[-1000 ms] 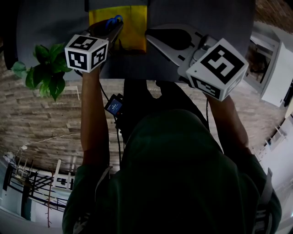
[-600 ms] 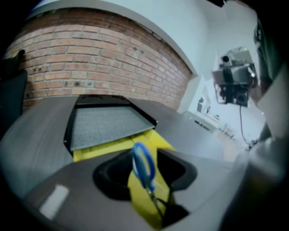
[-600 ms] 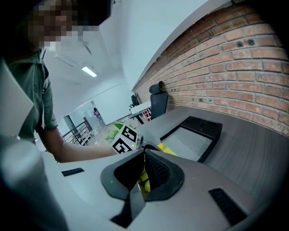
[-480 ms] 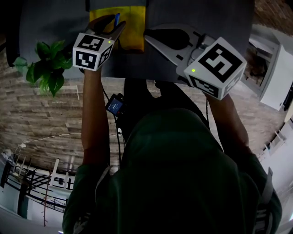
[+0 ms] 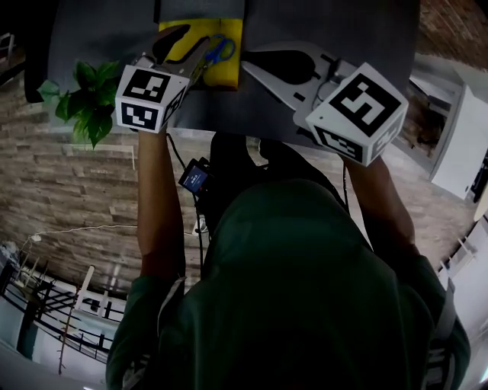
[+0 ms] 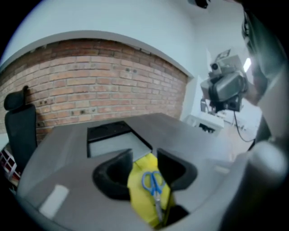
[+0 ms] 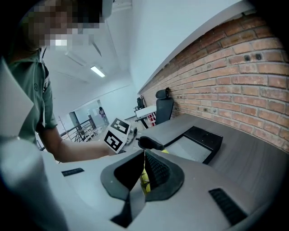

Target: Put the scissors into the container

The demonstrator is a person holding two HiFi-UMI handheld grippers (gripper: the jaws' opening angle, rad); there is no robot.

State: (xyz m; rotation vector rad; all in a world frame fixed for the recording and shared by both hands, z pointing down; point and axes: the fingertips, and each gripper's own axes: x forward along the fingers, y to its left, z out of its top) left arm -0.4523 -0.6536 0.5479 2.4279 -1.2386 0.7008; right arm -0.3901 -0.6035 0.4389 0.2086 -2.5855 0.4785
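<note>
The blue-handled scissors (image 5: 219, 49) (image 6: 152, 184) lie inside the yellow container (image 5: 200, 34) (image 6: 137, 189) on the grey table. My left gripper (image 5: 189, 47) (image 6: 144, 155) hangs just above the container. Its jaws have just been opening and now stand wide apart with nothing between them; the scissors lie free below. My right gripper (image 5: 248, 57) (image 7: 144, 153) hovers to the right of the container, its jaws closed together and holding nothing. In the right gripper view a strip of the yellow container shows past the jaws, with the left gripper's marker cube (image 7: 116, 134) beyond.
A shallow black tray (image 6: 108, 133) (image 7: 201, 137) sits on the table (image 5: 328, 23) just behind the container. A potted plant (image 5: 84, 107) stands at the table's left edge. A white slip (image 6: 53, 200) lies near the left front. A brick wall and a black chair (image 6: 20, 131) stand behind.
The left gripper has risen and opened. The scissors, earlier at its jaws, now lie loose in the yellow container. The right gripper lifted slightly.
</note>
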